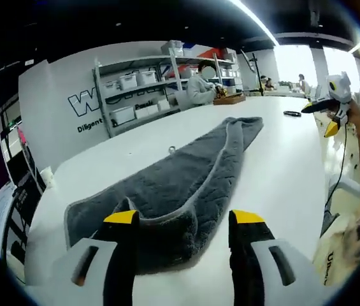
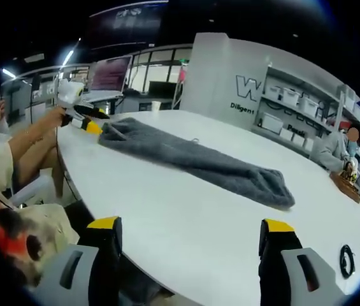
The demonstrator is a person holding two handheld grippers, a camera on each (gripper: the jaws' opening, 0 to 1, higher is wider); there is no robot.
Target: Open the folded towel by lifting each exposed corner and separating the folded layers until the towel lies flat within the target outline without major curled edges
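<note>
A grey towel [image 1: 186, 172] lies folded lengthwise in a long strip on the white table [image 1: 281, 172]. In the left gripper view its near end bunches up between my two yellow-tipped jaws. My left gripper [image 1: 185, 218] is open, with that near end between the jaws and not pinched. In the right gripper view the towel [image 2: 199, 162] runs from left to right across the table [image 2: 186, 223]. The left gripper [image 2: 84, 123] sits at the towel's left end. My right gripper [image 2: 192, 224] is open over the table's near edge, apart from the towel, and is seen off the table's right side [image 1: 325, 121].
A black cable coil [image 2: 346, 260] lies on the table near its edge [image 1: 292, 113]. Shelves with white bins [image 1: 135, 95] stand along the far wall. A seated person [image 1: 200, 86] works at the far end. A person's arm [image 2: 33, 143] is by the table edge.
</note>
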